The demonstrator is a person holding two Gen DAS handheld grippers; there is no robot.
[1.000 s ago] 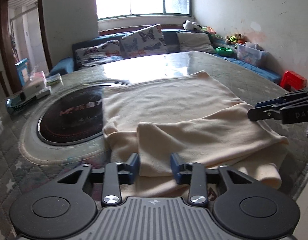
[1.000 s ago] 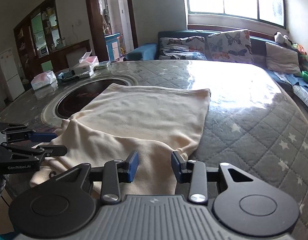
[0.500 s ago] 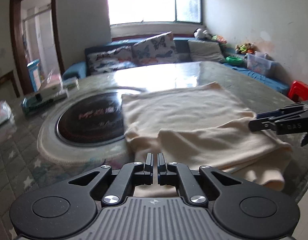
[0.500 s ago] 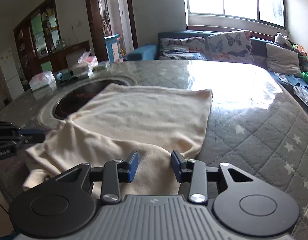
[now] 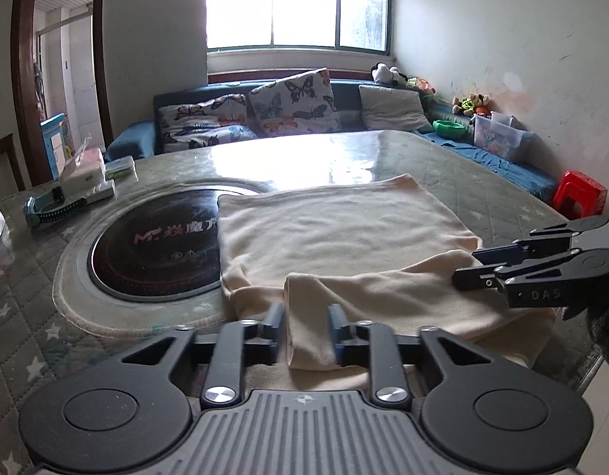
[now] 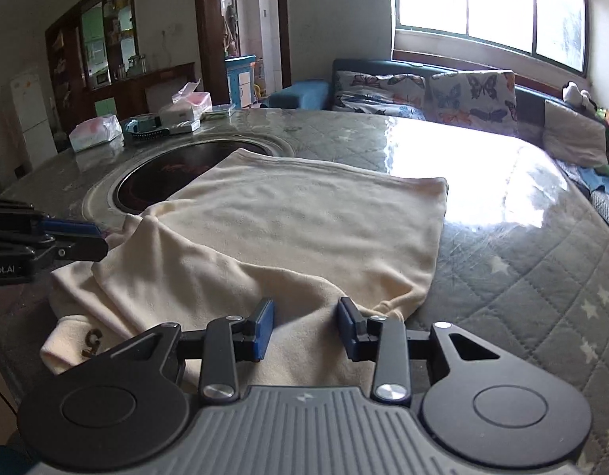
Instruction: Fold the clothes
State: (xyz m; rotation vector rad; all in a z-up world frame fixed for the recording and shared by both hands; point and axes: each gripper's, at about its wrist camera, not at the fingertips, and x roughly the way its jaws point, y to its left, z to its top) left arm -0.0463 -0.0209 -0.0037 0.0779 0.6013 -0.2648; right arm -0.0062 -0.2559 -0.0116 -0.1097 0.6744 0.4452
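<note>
On the table [image 5: 443, 158], a cream garment [image 5: 344, 229] lies mostly flat, its far part spread smooth beside the dark round hob [image 5: 154, 253] and its near part doubled up in loose layers at the table's near edge. Both grippers sit low over that near edge with jaws parted and nothing clamped: the left gripper [image 5: 304, 326] straddles a narrow folded strip of cloth, and the right gripper [image 6: 304, 326] straddles a raised ridge at the other near corner. The step in hand looks like taking hold of the near hem at both corners to carry it over the flat part. To do it well, each gripper should dip far enough that the pads bracket every layer meant to travel, then close firmly and together. Catching only the top layer would leave the rest sagging behind. Once held, lift evenly, keeping the edge taut between the two, so the fold lands square.
</note>
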